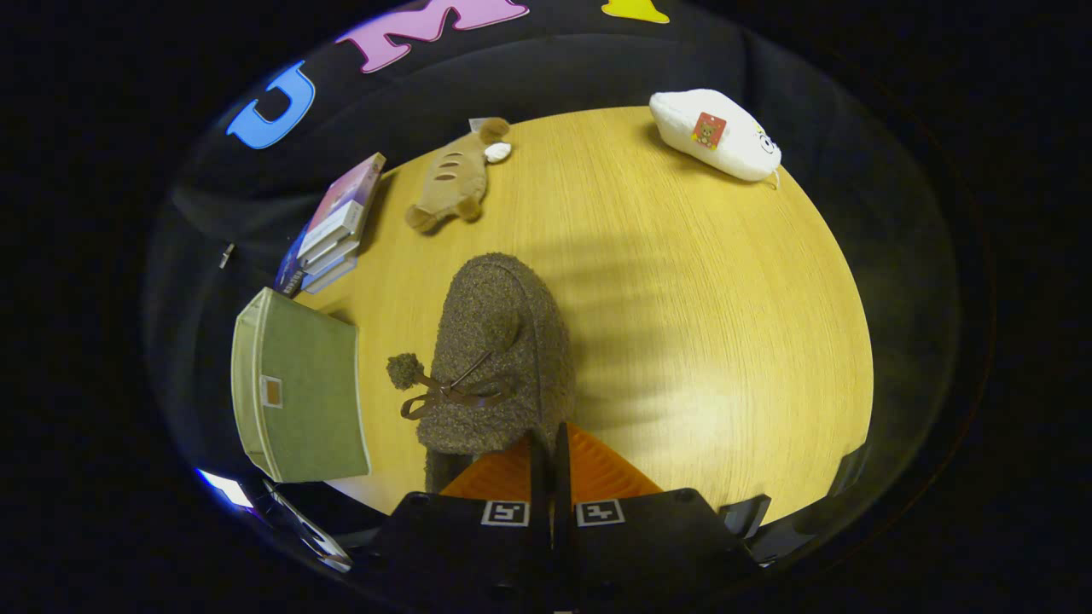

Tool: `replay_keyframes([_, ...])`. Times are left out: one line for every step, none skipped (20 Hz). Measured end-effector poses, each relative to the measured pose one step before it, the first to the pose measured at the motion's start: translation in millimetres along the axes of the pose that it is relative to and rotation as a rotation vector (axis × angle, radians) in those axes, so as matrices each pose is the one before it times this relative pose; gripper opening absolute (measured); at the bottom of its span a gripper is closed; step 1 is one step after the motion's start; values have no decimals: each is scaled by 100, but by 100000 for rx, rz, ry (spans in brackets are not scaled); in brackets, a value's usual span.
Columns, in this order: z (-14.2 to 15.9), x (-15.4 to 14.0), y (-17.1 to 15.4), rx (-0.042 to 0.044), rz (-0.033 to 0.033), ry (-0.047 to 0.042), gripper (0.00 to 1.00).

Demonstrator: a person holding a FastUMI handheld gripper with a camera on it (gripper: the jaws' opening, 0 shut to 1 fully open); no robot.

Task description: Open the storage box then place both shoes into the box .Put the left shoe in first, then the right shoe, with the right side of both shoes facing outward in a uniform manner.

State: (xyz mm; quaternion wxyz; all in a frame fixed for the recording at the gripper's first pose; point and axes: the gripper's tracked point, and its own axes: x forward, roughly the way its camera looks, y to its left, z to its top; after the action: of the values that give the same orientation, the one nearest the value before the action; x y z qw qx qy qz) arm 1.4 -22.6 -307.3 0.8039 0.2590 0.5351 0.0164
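- Near the front edge of the tabletop [682,281] stands a brown fuzzy shoe [499,358], with a small bow and pom-pom on its top. Its heel end is at the gripper [550,448], and its toe points to the far edge.
- The fingers are almost closed, with only a thin gap between them. They seem to pinch the heel rim of the shoe, but the contact itself is hidden, so I cannot tell if both fingers really press on it.
- At the left edge of the tabletop sits the green storage box [299,388], close beside the shoe. I cannot say surely if its lid is open.
- Risk: the hold is on soft fabric at one end only, so the shoe may hang down, swing, or slip out when it is lifted.
- Risk: the box is light cloth; a hanging toe may catch its rim and push it toward the books [333,226].
- Risk: turning the shoe wrongly would leave the wrong side facing outward.
- Plush toys, one brown [452,179] and one white [715,132], lie far away at the back edge.
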Motion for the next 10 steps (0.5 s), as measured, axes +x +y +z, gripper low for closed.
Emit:
replay_keyframes([649,-823,1368,-36,1877,-1685,6])
replay_keyframes([563,-790,1344,-29,1994,-1443,6])
replay_keyframes([533,-572,1606,-8,2238,-1129,5])
replay_keyframes([459,-497,1633,375,2426,-1136,5])
replay_keyframes([269,-476,1560,168,2463,-341,5])
replay_keyframes([304,-243,1700,477,2323,-554,5])
replay_keyframes([170,-122,1885,293,2317,-287,5])
replay_keyframes([99,33,1787,-1,2150,-273,5])
replay_keyframes([105,164,1819,-217,2031,-46,5])
replay_keyframes([6,307,1735,-200,1827,-32,5])
